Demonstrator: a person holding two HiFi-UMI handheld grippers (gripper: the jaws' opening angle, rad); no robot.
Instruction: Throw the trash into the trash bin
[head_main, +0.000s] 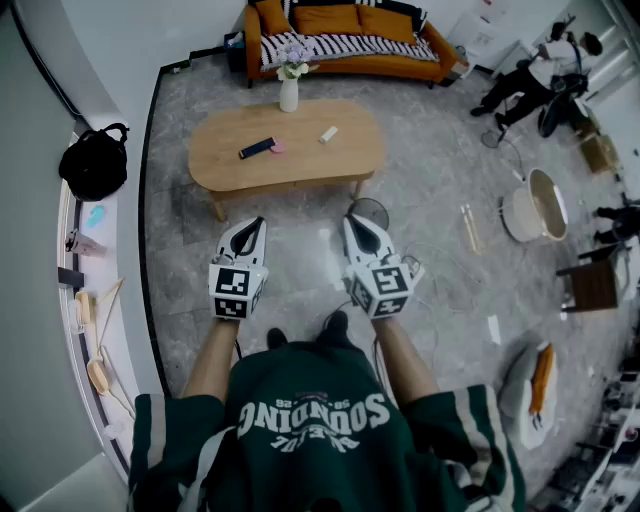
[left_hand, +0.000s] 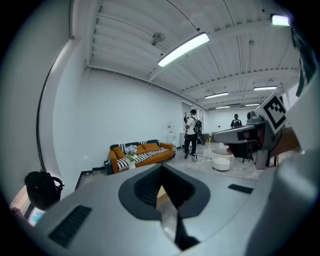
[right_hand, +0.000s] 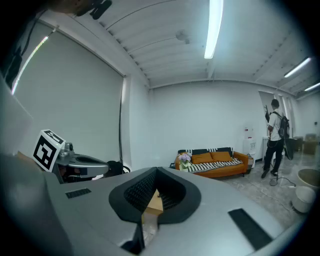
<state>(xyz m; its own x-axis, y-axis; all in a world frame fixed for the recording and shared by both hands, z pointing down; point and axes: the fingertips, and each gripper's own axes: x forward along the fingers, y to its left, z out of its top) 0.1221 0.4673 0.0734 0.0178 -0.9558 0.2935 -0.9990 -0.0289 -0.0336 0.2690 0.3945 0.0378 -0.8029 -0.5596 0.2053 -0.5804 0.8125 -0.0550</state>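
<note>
A wooden coffee table (head_main: 215, 155) stands ahead of me in the head view. On it lie a small white scrap (head_main: 328, 134), a pink bit (head_main: 278, 147) and a black remote-like bar (head_main: 257, 148). A dark round bin (head_main: 370, 210) stands on the floor by the table's near right leg, partly hidden behind my right gripper (head_main: 352, 220). My left gripper (head_main: 258, 222) is level with it, just short of the table's near edge. Both grippers point at the table with jaws together and nothing between them. The left gripper (left_hand: 161, 167) and the right gripper (right_hand: 156, 171) each show the table through a narrow slit.
An orange sofa (head_main: 345, 40) stands behind the table, and a white vase with flowers (head_main: 289, 92) on the table's far edge. A black bag (head_main: 95, 160) sits on the left ledge. A white tub (head_main: 535, 205), a dark chair (head_main: 590, 285) and a person (head_main: 530, 80) are at the right.
</note>
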